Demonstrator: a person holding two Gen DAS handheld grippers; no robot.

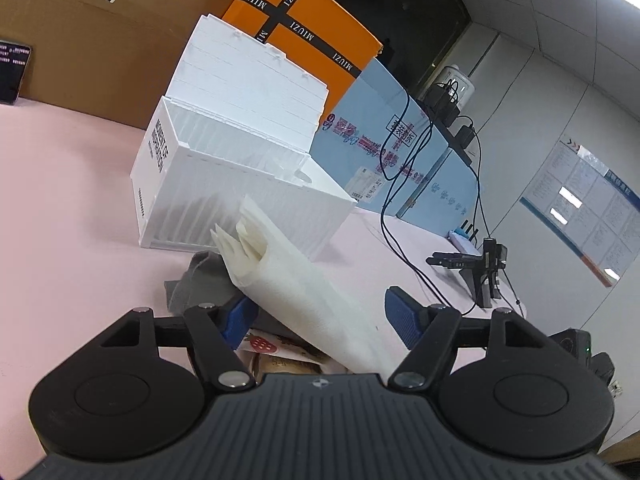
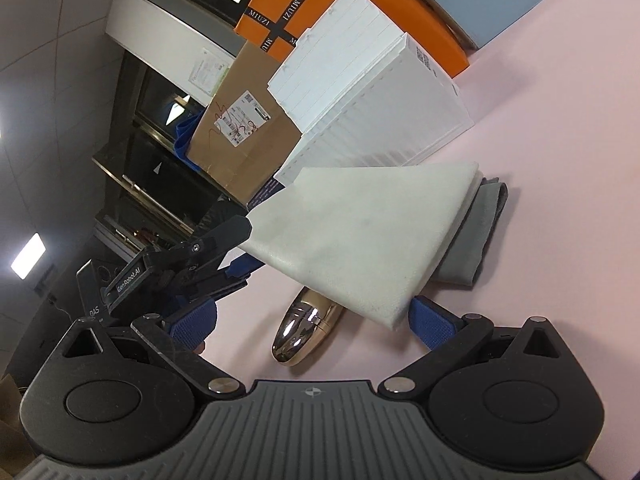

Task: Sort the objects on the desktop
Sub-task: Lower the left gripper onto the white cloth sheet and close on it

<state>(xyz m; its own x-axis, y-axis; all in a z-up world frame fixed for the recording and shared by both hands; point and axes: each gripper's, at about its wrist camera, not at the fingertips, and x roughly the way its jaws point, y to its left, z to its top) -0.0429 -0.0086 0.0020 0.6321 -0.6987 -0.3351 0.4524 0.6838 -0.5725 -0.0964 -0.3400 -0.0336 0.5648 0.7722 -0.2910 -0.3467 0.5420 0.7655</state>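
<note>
Our left tool (image 1: 320, 316) pinches the folded white cloth (image 1: 296, 280) just above the tabletop (image 1: 72, 184); the right tool (image 2: 312, 320) hangs apart. We lift level toward the open white box (image 1: 240, 184).

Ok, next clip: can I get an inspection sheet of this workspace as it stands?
Surface: pink tabletop, no spills seen.
Job's things: white folded cloth raised above a grey cloth; gold capsule-shaped object lying on the table; white storage box, lid open.
Clutter: cardboard box, orange box, blue box, snack packet.
Grippers: left gripper has the cloth between its jaws, grip unclear; right gripper open, the cloth's corner by one pad.
Cables: black cables trailing over the blue box to the table.
Surroundings: wall notice board.
</note>
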